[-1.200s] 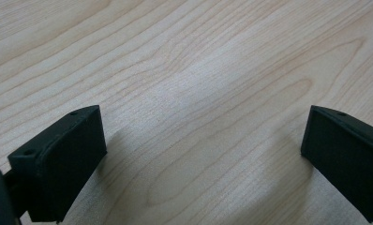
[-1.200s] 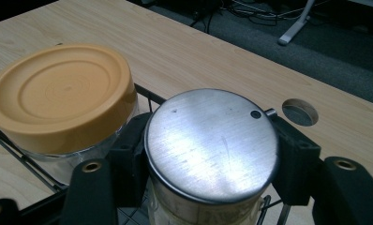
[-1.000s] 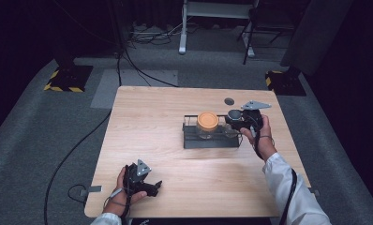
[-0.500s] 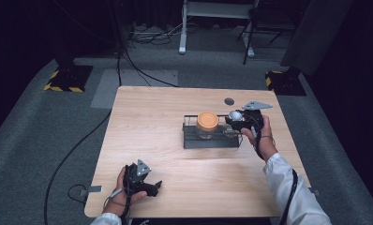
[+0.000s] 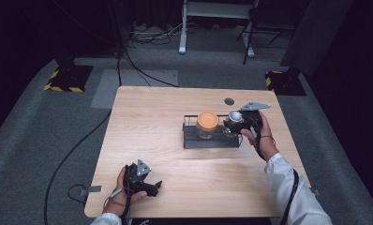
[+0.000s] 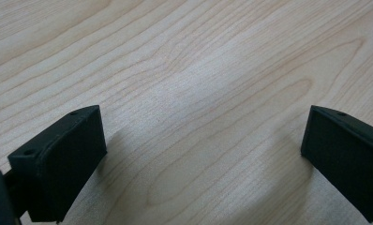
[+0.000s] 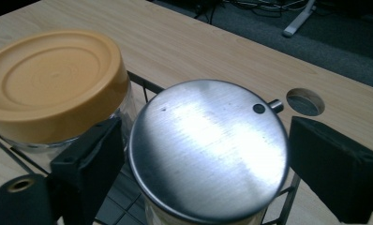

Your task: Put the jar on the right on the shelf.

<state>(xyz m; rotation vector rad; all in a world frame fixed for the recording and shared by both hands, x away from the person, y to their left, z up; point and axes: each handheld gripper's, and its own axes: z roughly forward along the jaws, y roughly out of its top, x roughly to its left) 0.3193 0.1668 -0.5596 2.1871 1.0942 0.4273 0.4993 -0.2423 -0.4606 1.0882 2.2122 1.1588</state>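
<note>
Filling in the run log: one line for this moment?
right gripper: jaws just opening around steel-lidded jar in rack | left gripper: open, idle

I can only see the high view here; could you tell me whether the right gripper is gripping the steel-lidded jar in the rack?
Observer: No. The right gripper has just been opening its fingers; the steel-lidded jar stands between them, with a gap at one side.
Operator: Is anything notable on top of it?
Observer: A small hole near the rim.
Operator: And the left gripper?
Observer: The left gripper is open over bare table, nothing between its fingers.
</note>
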